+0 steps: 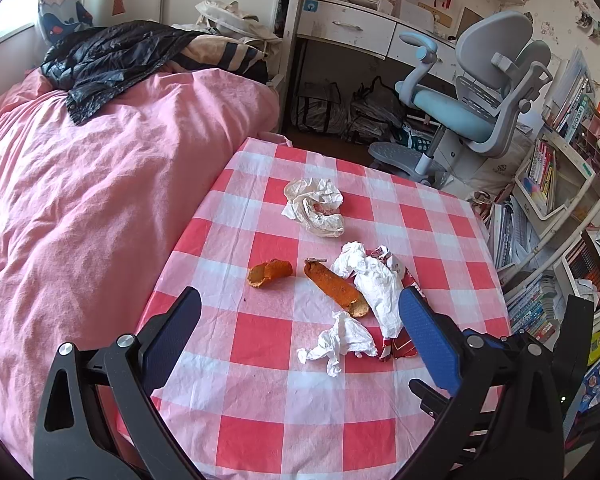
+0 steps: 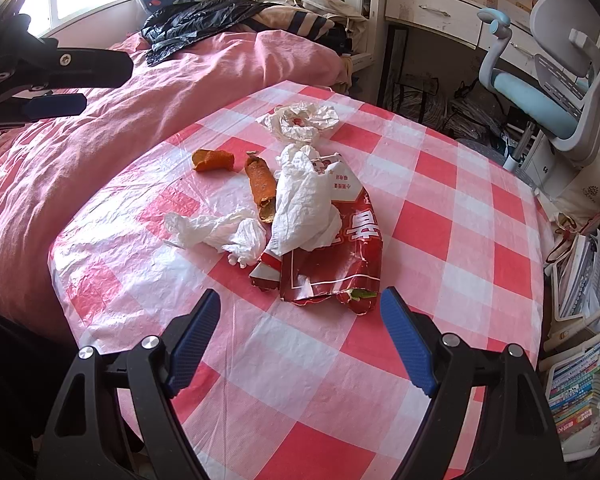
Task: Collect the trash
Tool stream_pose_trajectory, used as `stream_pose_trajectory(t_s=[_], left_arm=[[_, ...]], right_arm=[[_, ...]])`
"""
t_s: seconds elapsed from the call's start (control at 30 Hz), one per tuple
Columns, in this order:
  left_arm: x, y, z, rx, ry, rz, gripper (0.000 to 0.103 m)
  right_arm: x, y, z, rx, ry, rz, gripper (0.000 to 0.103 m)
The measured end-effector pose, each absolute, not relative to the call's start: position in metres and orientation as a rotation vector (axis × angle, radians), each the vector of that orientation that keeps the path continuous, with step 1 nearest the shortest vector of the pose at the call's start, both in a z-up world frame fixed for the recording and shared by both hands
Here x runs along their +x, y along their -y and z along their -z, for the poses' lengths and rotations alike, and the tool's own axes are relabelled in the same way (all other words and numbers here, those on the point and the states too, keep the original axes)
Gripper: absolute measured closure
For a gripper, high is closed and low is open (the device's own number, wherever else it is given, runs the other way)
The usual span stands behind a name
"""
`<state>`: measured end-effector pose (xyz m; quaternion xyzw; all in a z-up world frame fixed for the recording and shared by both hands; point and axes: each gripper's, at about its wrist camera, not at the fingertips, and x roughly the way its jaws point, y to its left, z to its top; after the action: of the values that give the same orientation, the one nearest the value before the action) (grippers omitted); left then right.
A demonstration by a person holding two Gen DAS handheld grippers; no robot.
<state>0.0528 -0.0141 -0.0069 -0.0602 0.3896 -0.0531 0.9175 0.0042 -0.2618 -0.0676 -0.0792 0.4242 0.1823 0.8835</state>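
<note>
Both hand-held grippers, left (image 1: 300,332) and right (image 2: 300,336), gape empty; torn red foil snack wrapper (image 2: 336,264) just ahead of right, on checked surface (image 2: 440,216).

My left wrist camera looks steeply down and forward over the checked surface (image 1: 260,340) from its near left side, the bed (image 1: 80,200) to its left. My right wrist camera looks down likewise from nearer the litter, further right. Both share the trash pile, the bed, and the far desk chair (image 2: 560,80).
</note>
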Motion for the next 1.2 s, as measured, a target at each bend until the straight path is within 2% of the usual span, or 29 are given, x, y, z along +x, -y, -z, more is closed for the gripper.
stream_pose_trajectory(t_s=[1.2], left_arm=[[0.054, 0.003, 0.007, -0.116, -0.803, 0.117, 0.007]], right_arm=[[0.006, 0.259, 0.066, -0.162, -0.872, -0.378, 0.024]])
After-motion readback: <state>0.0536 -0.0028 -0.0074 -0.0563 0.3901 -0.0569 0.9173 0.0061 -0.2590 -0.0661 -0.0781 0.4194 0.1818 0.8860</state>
